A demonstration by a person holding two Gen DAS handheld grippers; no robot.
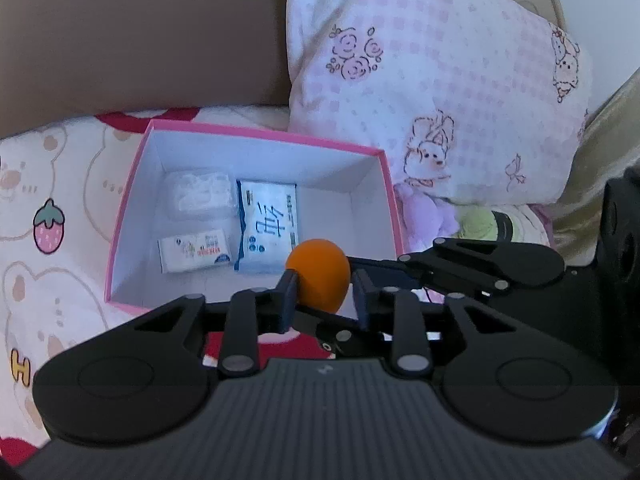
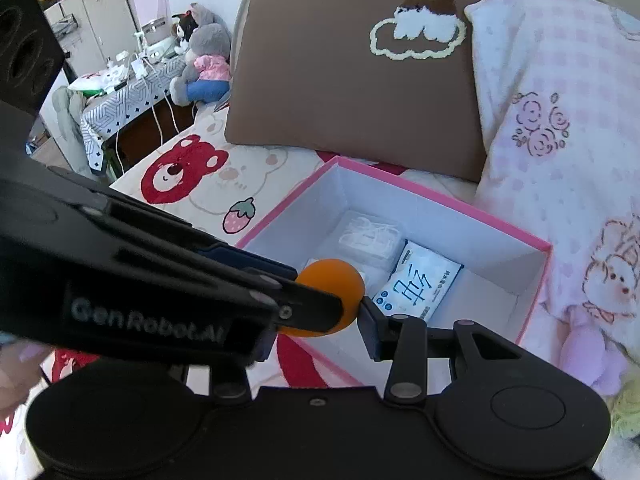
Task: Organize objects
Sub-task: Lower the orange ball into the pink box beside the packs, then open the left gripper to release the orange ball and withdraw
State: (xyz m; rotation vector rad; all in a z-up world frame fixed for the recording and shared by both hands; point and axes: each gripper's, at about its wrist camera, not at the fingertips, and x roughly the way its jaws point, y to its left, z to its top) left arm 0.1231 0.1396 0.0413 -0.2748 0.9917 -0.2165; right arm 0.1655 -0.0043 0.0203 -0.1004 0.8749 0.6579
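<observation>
On a bed covered by a cartoon bear sheet, an open pink box with white inner walls sits in front of two pillows. A brown pillow with a white cloud patch stands behind the box to the left, and a pink checked pillow printed with roses and rabbits leans behind it to the right.

Inside the box, three items lie on the floor toward the left side. A clear plastic packet lies at the back, a small white tissue pack with coloured print lies just in front of it, and a larger blue and white wipes pack lies beside both, to their right. The right part of the box floor is bare.

An orange ball hangs above the near edge of the box. The left tongs are closed on it, one finger pressed against each side. In the right wrist view the same ball appears pinched at the tip of the left tool, which reaches in across the picture. The right tongs are just beside the ball; only one of their fingers is visible, so I cannot tell whether they are open or closed.

A purple plush toy lies on the bed to the right of the box, near the checked pillow.
</observation>
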